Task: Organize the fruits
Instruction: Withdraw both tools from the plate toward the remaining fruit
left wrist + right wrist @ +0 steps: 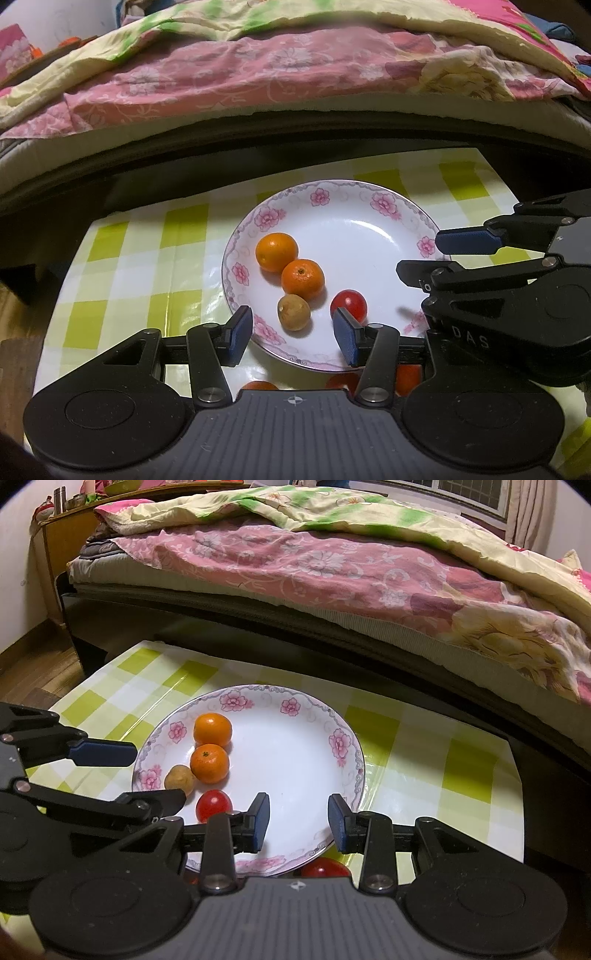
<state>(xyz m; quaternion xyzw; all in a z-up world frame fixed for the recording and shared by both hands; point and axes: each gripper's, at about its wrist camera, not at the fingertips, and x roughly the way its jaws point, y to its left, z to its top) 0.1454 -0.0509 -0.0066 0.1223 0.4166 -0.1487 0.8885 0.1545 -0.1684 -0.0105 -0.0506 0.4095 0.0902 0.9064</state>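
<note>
A white plate with pink flowers sits on the checked table. On it lie two oranges, a small brown fruit and a red tomato; they also show in the right wrist view: oranges, brown fruit, tomato. My left gripper is open and empty above the plate's near rim, over the brown fruit. My right gripper is open and empty over the plate's near right rim. More red and orange fruit lies on the table, partly hidden under the grippers.
The table carries a green and white checked cloth. A bed with pink and yellow floral quilts runs close along the far side. Its dark frame borders the table. A wooden floor lies to the left.
</note>
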